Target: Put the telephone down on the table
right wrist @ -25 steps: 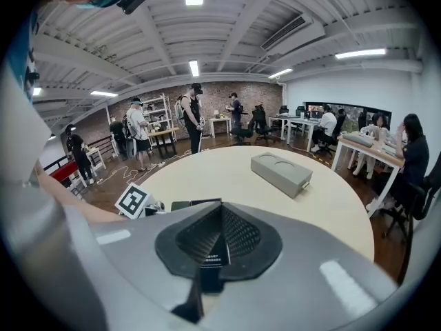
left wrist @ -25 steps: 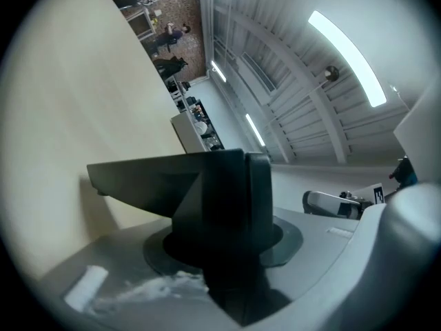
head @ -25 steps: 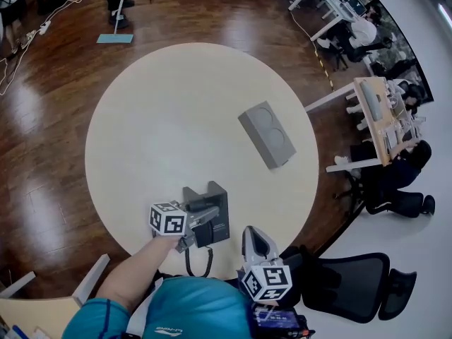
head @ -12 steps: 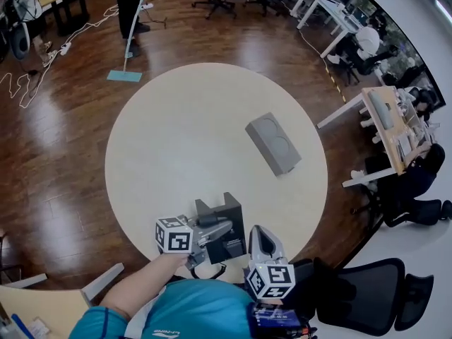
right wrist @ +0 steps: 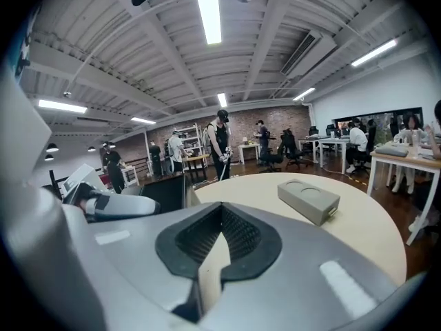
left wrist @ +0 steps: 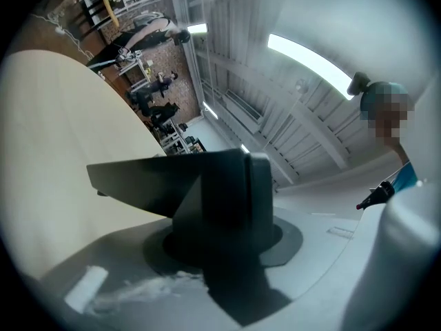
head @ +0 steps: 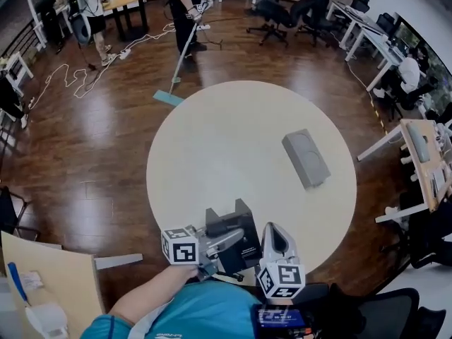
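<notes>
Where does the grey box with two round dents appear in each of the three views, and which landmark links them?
Head view: the grey box lies right of centre, near the table's right edge.
Left gripper view: not in it.
Right gripper view: the grey box sits right of centre.
Shared landmark: the round cream table, also at and.

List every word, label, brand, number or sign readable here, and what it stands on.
No text can be read in any view.
Label on the dark device at the person's waist: too blurred to read.
Left marker cube and right marker cube: square patterns only, no letters.
</notes>
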Demonstrator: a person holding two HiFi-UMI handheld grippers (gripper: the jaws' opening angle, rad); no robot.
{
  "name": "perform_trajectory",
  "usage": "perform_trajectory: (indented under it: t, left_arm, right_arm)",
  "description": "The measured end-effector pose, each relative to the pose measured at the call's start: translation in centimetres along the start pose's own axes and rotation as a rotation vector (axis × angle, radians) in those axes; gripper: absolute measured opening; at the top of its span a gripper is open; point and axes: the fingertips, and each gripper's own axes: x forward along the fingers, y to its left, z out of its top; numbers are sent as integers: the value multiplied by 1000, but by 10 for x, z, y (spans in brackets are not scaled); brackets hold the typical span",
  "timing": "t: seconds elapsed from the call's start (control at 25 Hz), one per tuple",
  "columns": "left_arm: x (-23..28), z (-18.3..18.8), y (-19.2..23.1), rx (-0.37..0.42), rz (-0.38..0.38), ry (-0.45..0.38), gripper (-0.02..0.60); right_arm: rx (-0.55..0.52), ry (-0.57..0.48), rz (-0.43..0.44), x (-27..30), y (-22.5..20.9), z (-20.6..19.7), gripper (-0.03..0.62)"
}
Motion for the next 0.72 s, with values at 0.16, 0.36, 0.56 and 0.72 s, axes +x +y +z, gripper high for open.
perform_trajectory:
  t: [0.16, 0.36, 0.56, 0.72]
  left_arm:
    - [-30, -2, -9, 8, 74, -90, 153]
    - [-61, -13, -20, 0, 155, -215, 153]
    - [-87, -18, -31, 0, 220, -314, 153]
    - [-111, -18, -38, 18, 268, -373, 153]
  right_arm:
    - [-36, -14, 86, -1, 19, -3, -6]
    - [-71, -23, 198, -7, 39, -8, -6]
    - [-95, -45, 297, -11, 62, -7, -6]
    - [-110, -42, 372, -11, 86, -13, -6]
